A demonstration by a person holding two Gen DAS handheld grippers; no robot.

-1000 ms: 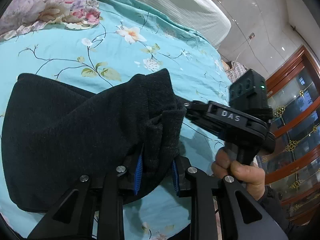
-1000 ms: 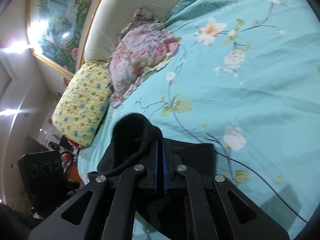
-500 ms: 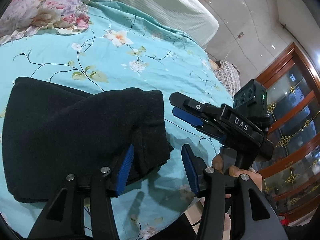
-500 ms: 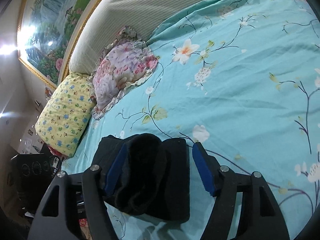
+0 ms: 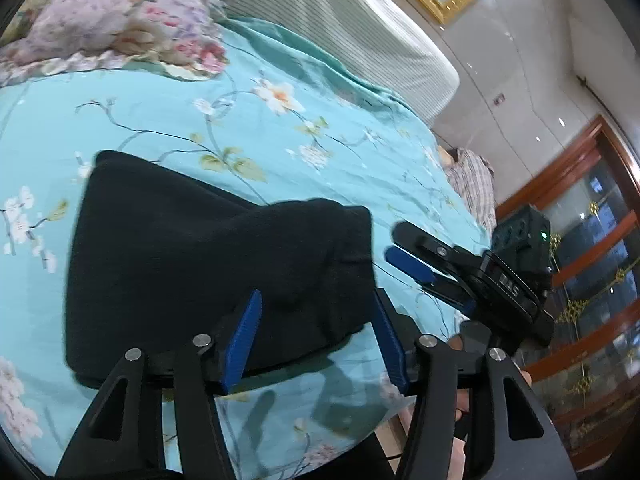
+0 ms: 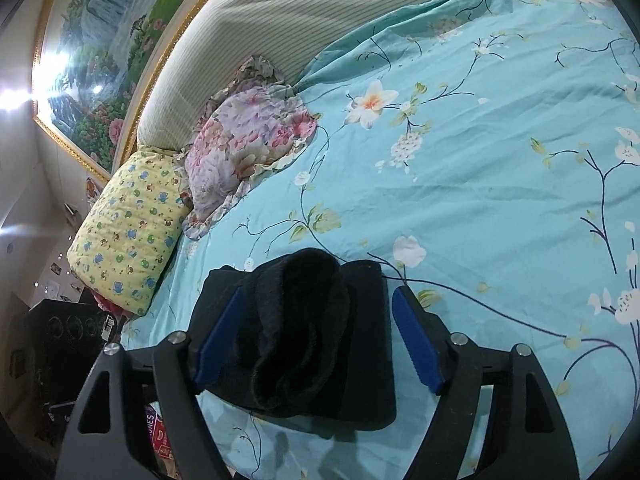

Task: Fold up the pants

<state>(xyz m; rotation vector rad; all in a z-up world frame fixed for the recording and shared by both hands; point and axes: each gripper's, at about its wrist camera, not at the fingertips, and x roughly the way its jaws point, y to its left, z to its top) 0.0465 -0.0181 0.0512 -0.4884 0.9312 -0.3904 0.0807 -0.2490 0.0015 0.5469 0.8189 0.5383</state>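
Observation:
The black pants (image 5: 192,264) lie folded in a thick bundle on the turquoise flowered bedspread (image 5: 280,152), near the bed's front edge. My left gripper (image 5: 316,332) is open, its blue pads held just above the bundle's near right corner, holding nothing. My right gripper (image 6: 316,332) is open too, its pads either side of the bundle (image 6: 304,328) without gripping it. The right gripper also shows in the left wrist view (image 5: 404,248), open, just right of the pants.
A pink flowered pillow (image 6: 248,136) and a yellow pillow (image 6: 128,224) lie by the striped headboard (image 6: 280,20). The bed edge runs just below the bundle (image 5: 360,432). A wooden glass cabinet (image 5: 592,280) stands right. A dark speaker (image 6: 60,344) stands left.
Both grippers have opened and let go of the pants. The bundle has dropped flat onto the bed, and both grippers have drawn back a little.

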